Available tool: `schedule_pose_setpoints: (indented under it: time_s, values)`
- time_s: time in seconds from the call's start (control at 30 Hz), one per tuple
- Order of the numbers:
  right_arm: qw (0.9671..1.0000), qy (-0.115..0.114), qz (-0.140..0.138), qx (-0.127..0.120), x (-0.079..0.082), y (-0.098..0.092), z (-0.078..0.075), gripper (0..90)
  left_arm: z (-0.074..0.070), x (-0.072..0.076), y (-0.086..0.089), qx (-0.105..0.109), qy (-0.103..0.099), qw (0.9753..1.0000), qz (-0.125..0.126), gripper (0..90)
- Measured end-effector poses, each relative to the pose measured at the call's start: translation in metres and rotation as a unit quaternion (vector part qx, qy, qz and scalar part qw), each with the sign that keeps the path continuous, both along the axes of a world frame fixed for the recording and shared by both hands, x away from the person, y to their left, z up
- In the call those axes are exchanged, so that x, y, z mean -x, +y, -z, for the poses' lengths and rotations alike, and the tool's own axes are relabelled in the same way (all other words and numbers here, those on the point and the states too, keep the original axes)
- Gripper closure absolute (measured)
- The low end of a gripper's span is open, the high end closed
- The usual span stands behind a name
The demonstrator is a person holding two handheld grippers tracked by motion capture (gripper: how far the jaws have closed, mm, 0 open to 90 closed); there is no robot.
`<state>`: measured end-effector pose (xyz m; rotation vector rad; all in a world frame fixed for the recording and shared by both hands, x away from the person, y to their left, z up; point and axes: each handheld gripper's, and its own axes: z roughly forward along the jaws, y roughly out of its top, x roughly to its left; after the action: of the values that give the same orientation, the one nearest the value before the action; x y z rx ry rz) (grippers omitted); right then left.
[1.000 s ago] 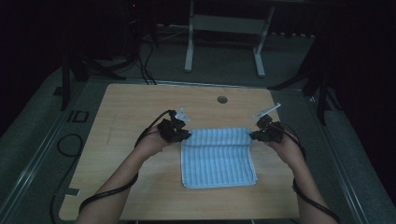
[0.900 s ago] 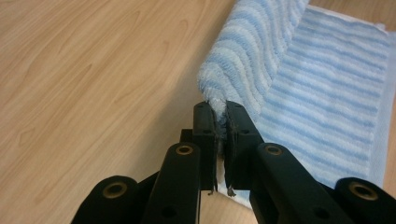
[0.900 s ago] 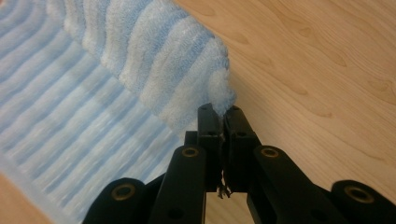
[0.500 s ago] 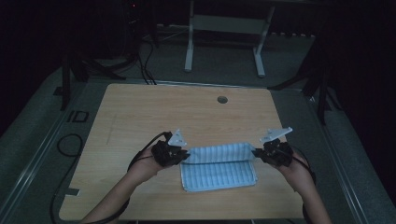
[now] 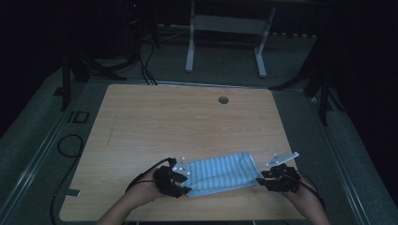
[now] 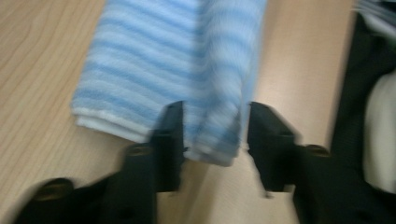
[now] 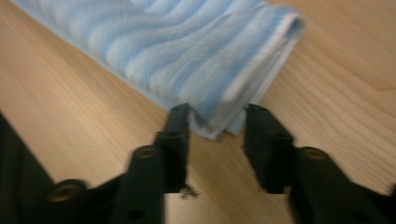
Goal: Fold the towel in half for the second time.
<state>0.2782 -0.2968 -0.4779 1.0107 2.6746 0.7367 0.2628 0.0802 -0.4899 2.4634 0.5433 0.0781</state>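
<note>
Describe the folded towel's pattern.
Light blue and white stripes on the towel, clearest in the left gripper view.

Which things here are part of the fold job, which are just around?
In the job:
striped towel, folded, near table edge
left gripper, jaws open around a towel corner
right gripper, jaws open around a corner
wooden table

Just around:
cable hole in the tabletop
white stand behind the table
floor cables

Light wooden rectangular table [image 5: 155, 122], round grommet hole [image 5: 223, 100] upper right; folded blue-and-white striped cloth [image 5: 220, 172] lying lower centre.
</note>
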Motion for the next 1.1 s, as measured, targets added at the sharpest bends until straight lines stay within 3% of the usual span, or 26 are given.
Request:
schedule_pose_setpoints:
  time_s: [0.07,0.17,0.2,0.33,0.43,0.57,0.63,0.77,0.83,1.1]
  values:
    - [0.9998,-0.018,0.013,-0.001,-0.001,-0.004,-0.012,57.9,-0.011,-0.001,0.004,0.010,-0.007,0.9999,-0.004,45.7]
    - [0.9994,-0.029,0.014,-0.010,-0.005,-0.004,-0.024,57.6,-0.019,-0.008,0.006,0.012,-0.020,0.9995,-0.019,45.4]
    - [0.9992,-0.038,0.008,-0.006,-0.009,0.004,-0.031,57.4,-0.019,-0.011,0.004,0.014,-0.021,0.9994,-0.021,45.4]
    - [0.9993,-0.033,-0.015,-0.001,-0.016,0.023,-0.028,56.9,-0.011,-0.018,-0.006,0.020,-0.019,0.9993,-0.025,45.5]
    - [0.9990,-0.009,-0.042,0.011,-0.025,0.046,-0.010,55.8,0.011,-0.020,-0.023,-0.002,-0.012,0.9999,-0.001,45.4]
    - [0.9981,0.007,-0.056,0.026,-0.034,0.057,0.009,52.7,0.030,-0.023,-0.031,-0.022,0.006,0.9997,0.002,44.0]
    - [0.9978,0.015,-0.057,0.031,-0.038,0.059,0.018,50.9,0.037,-0.024,-0.032,-0.027,0.014,0.9995,-0.003,37.1]
    - [0.9972,0.035,-0.045,0.048,-0.045,0.057,0.038,48.4,0.041,-0.029,-0.028,-0.015,0.023,0.9994,-0.021,28.7]
    - [0.9975,0.042,-0.042,0.037,-0.046,0.055,0.043,48.1,0.042,-0.033,-0.025,-0.010,0.028,0.9994,-0.020,28.1]
    - [0.9971,0.054,-0.040,0.036,-0.058,0.067,0.043,47.3,0.044,-0.059,-0.007,-0.006,0.024,0.9996,-0.013,27.6]
